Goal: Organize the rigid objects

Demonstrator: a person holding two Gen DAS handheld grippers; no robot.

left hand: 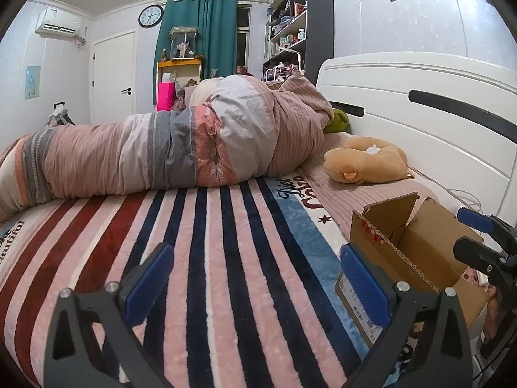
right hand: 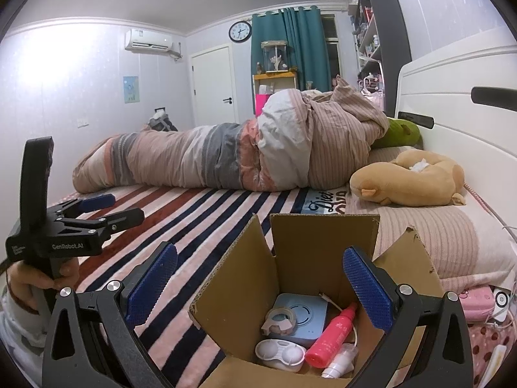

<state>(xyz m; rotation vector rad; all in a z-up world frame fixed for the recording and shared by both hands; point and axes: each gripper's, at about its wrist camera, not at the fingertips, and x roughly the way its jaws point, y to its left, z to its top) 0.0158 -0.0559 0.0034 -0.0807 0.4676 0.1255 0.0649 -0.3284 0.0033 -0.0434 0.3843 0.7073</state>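
A rolled pink, grey and white quilt is lying across the far side of the bed, over a plush blanket striped in pink, navy and red; a tan plush toy is resting near the white headboard; an open brown cardboard box is standing on the blanket's right edge, flaps raised, holding a pale blue square device, a red spray bottle, a white contact-lens case and a roll of clear tape; the right gripper is hovering directly above the box, its blue-padded fingers spread wide and empty; the left gripper is hanging over bare blanket just left of the box, fingers likewise parted, grasping nothing.
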